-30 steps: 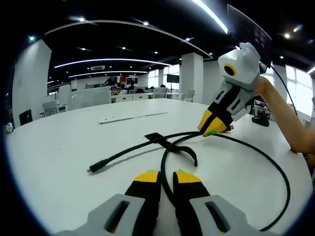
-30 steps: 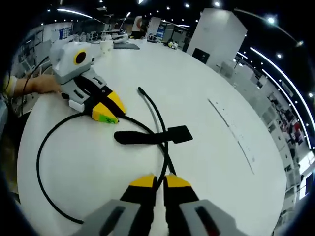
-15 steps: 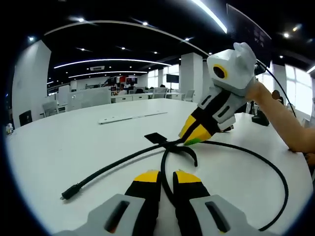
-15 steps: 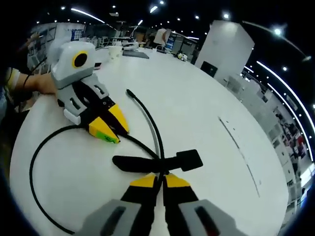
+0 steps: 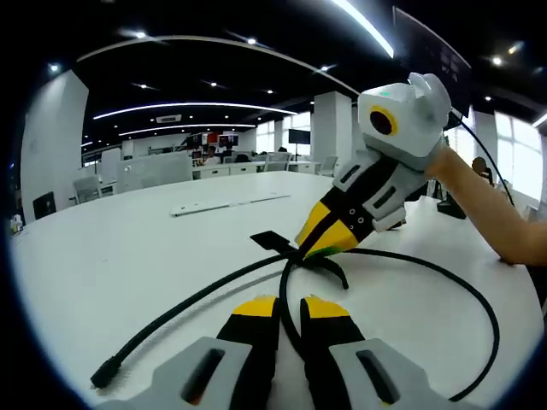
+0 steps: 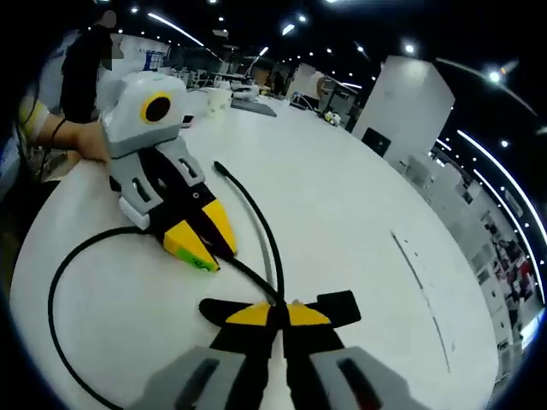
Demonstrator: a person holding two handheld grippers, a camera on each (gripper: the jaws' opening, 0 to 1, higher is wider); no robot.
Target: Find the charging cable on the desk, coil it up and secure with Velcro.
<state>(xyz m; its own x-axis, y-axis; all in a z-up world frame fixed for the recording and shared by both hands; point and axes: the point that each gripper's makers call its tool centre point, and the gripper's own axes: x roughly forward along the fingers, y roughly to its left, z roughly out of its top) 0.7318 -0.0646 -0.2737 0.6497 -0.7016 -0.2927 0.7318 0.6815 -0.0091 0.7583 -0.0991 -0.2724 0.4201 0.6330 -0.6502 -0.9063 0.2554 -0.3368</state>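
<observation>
A black charging cable (image 5: 444, 282) lies on the white table in a wide loop. Its free plug end (image 5: 104, 373) rests near the left of the left gripper view. My left gripper (image 5: 291, 306) is shut on the cable, which runs up between its yellow tips. In the right gripper view that same left gripper (image 6: 198, 248) pinches the cable where the loop (image 6: 60, 290) starts. My right gripper (image 6: 278, 312) is shut on the cable at the black Velcro strap (image 6: 342, 303). From the left gripper view, the right gripper (image 5: 323, 243) comes in tilted down onto the strap (image 5: 273, 241).
The white table (image 5: 102, 248) spreads wide around the cable. A flat white strip (image 5: 226, 203) lies farther back. A person's forearm (image 5: 491, 209) holds the right gripper, and a hand (image 6: 77, 141) holds the left. Cups and small items (image 6: 218, 98) stand far off.
The right gripper has moved closer to the left gripper, drawing the strap section of the cable with it. The free plug end has slid nearer the left gripper's camera.
</observation>
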